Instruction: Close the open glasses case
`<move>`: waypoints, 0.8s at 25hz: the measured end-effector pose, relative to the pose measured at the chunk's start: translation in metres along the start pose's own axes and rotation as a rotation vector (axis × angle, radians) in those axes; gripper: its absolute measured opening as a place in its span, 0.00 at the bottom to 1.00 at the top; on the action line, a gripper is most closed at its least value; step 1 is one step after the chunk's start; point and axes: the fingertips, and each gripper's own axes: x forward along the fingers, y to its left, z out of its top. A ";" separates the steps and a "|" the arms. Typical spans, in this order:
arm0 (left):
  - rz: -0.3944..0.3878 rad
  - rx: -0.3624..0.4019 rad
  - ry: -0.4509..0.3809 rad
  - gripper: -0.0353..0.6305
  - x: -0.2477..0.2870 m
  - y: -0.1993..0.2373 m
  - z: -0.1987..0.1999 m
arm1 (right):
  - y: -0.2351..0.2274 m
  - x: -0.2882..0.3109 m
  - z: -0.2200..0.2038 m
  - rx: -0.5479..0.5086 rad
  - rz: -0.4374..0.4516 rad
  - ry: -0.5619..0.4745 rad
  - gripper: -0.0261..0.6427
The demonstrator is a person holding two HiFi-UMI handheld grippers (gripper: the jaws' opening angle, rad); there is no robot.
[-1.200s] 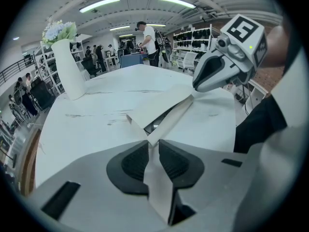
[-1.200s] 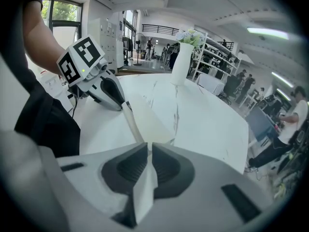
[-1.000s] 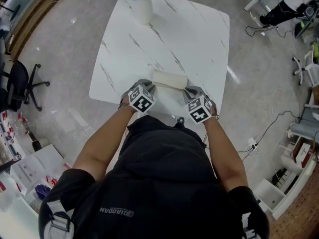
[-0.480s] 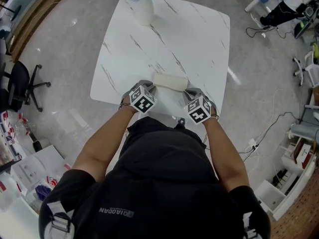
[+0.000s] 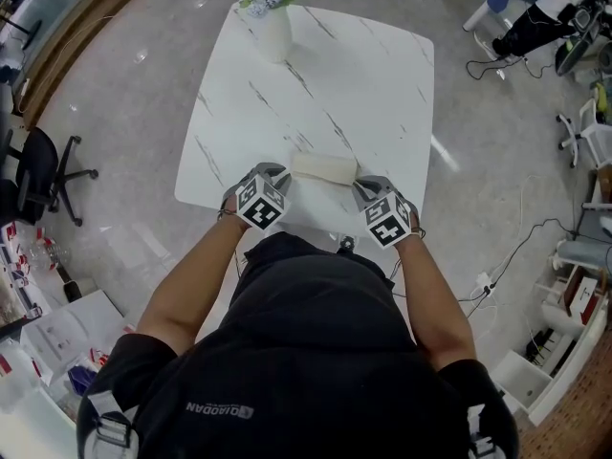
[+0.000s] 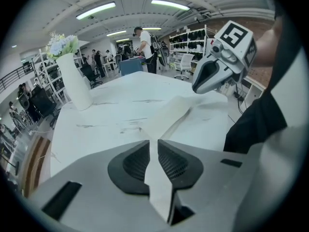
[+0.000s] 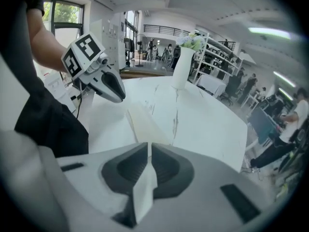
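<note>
Two grippers (image 5: 283,174) (image 5: 362,186), one case (image 5: 325,168), one vase (image 5: 273,29)

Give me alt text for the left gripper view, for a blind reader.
The left gripper, jaws shut on the thin edge of a white glasses case, looks along the case across a white marbled table to the right gripper at its far end. A white vase of flowers stands at left.

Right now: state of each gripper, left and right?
Left gripper: closed, gripping one end of the glasses case.
Right gripper: closed, gripping the other end of the glasses case.
</note>
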 end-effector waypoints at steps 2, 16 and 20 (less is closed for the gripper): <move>0.011 -0.010 -0.041 0.13 -0.010 0.005 0.012 | -0.005 -0.012 0.011 0.066 -0.003 -0.063 0.08; 0.056 -0.041 -0.415 0.11 -0.108 0.015 0.134 | -0.051 -0.114 0.092 0.252 -0.123 -0.438 0.08; 0.064 -0.098 -0.523 0.10 -0.142 0.024 0.162 | -0.062 -0.144 0.113 0.310 -0.147 -0.553 0.08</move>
